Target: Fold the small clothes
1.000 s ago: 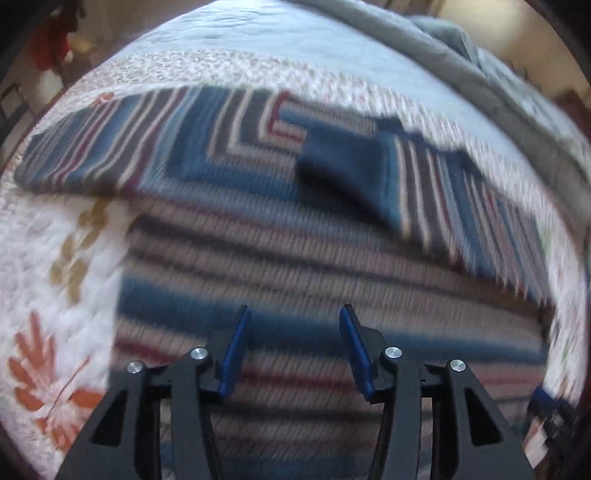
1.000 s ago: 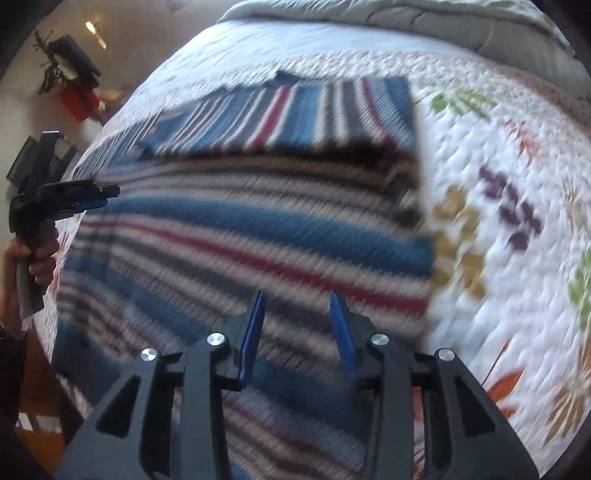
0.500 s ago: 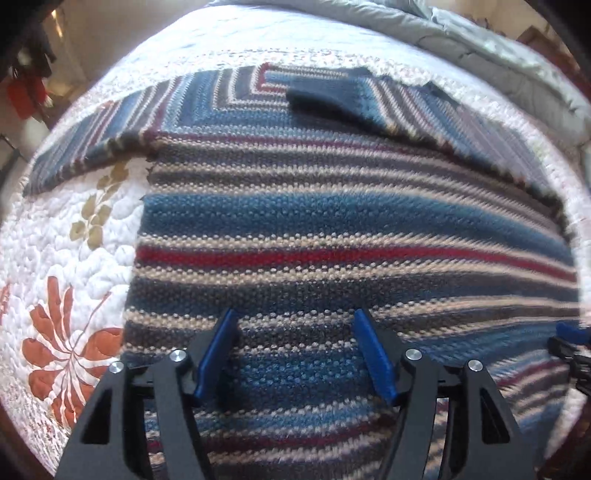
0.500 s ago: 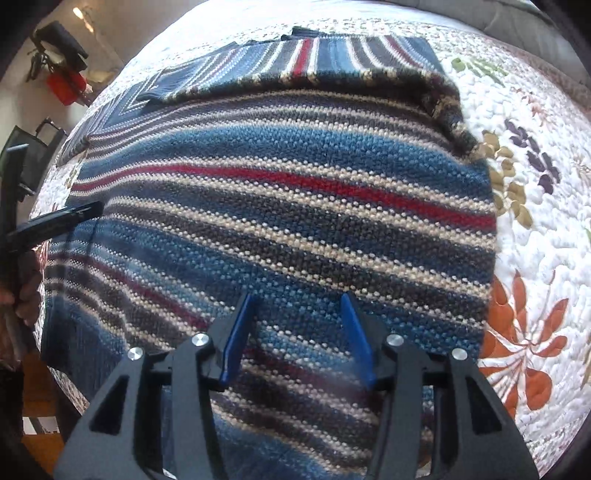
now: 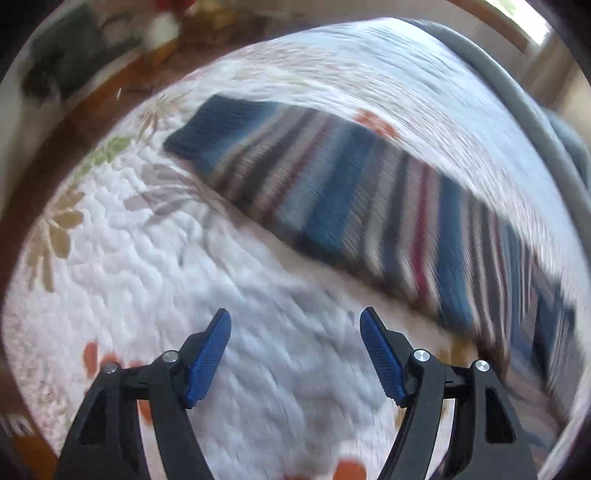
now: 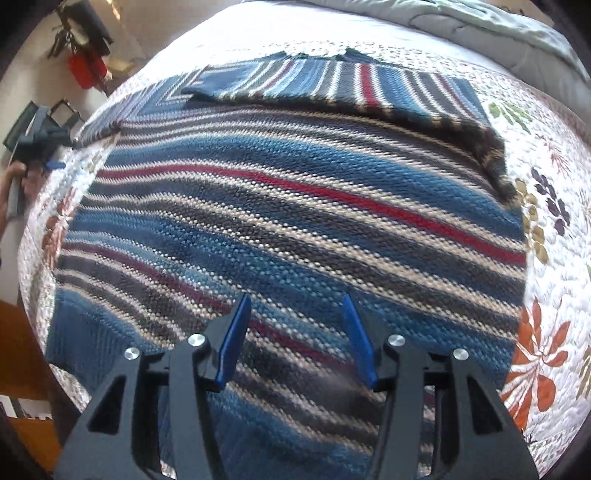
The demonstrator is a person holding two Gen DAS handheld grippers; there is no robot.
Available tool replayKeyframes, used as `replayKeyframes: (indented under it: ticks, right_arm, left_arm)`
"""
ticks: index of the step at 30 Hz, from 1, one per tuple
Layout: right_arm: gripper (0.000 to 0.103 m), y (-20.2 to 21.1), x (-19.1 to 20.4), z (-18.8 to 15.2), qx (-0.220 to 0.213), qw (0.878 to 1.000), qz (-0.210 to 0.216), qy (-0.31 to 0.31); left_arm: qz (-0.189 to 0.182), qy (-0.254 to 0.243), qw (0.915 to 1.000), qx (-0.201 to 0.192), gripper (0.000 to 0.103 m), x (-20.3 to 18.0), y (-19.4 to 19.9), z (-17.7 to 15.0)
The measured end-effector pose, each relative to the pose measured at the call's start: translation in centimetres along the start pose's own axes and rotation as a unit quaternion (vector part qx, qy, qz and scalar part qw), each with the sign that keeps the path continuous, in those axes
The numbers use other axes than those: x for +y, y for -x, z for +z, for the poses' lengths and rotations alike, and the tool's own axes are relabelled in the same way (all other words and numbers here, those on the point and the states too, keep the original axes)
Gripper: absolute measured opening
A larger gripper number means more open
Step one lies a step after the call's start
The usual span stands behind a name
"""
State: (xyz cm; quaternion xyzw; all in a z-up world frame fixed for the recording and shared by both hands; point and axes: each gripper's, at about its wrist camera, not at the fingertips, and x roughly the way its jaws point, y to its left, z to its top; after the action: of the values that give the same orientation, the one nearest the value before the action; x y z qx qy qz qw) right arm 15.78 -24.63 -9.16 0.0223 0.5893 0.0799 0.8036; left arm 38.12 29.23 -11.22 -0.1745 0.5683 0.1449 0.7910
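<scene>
A striped knit sweater [image 6: 288,206] in blue, red, grey and cream lies flat on the floral quilt [image 6: 554,221]. Its right sleeve [image 6: 351,85] is folded across the chest. Its left sleeve [image 5: 332,192] stretches out over the quilt in the blurred left wrist view. My right gripper [image 6: 295,317] is open and empty, hovering over the sweater's lower body. My left gripper [image 5: 295,328] is open and empty above bare quilt [image 5: 147,266], short of the left sleeve. It also shows in the right wrist view [image 6: 40,140] at the sweater's left side.
A grey duvet [image 6: 498,33] is bunched at the head of the bed. The bed's left edge drops to a wooden floor [image 5: 110,85]. A red object [image 6: 83,68] and dark furniture stand beyond that edge.
My left gripper has swung left off the sweater's body and now faces the outstretched left sleeve. My right gripper has stayed over the lower body, with the view tilted slightly.
</scene>
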Motion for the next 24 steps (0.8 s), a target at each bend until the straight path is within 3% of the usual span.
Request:
replayKeyframes:
  ticks: [4, 9, 15, 16, 17, 19, 21, 24]
  right_arm:
    - [0.053, -1.3, 0.5, 0.1, 0.005, 1.0, -0.015, 0.008]
    - [0.056, -1.8, 0.6, 0.1, 0.0, 1.0, -0.02, 0.017]
    - [0.058, -2.1, 0.9, 0.2, -0.008, 0.999, -0.028, 0.027]
    - [0.058, -2.1, 0.9, 0.2, -0.011, 0.999, -0.029, 0.03]
    - [0.059, -2.1, 0.9, 0.1, -0.012, 0.999, -0.029, 0.03]
    - [0.059, -2.1, 0.9, 0.0, -0.016, 0.999, -0.028, 0.033]
    - [0.059, -2.0, 0.8, 0.0, -0.019, 0.999, -0.025, 0.034]
    - [0.059, -1.8, 0.7, -0.2, -0.021, 0.999, -0.021, 0.033]
  left_arm:
    - [-0.04, 0.072, 0.9966, 0.004, 0.073, 2.9, -2.7, 3.2]
    - [-0.072, 0.098, 0.9924, -0.021, 0.074, 3.6, -3.5, 5.7]
    - [-0.07, 0.13, 0.9888, -0.021, 0.074, 3.3, -5.2, 7.6]
    - [-0.063, 0.133, 0.9888, -0.026, 0.062, 3.2, -5.3, 7.8]
    - [-0.055, 0.132, 0.9892, -0.032, 0.039, 2.9, -5.2, 8.0]
    - [-0.081, 0.138, 0.9866, -0.035, 0.015, 2.6, -5.4, 8.2]
    - [-0.092, 0.146, 0.9838, -0.049, 0.014, 2.4, -4.6, 7.9]
    - [-0.086, 0.104, 0.9854, -0.103, 0.013, -0.1, -2.0, 7.3]
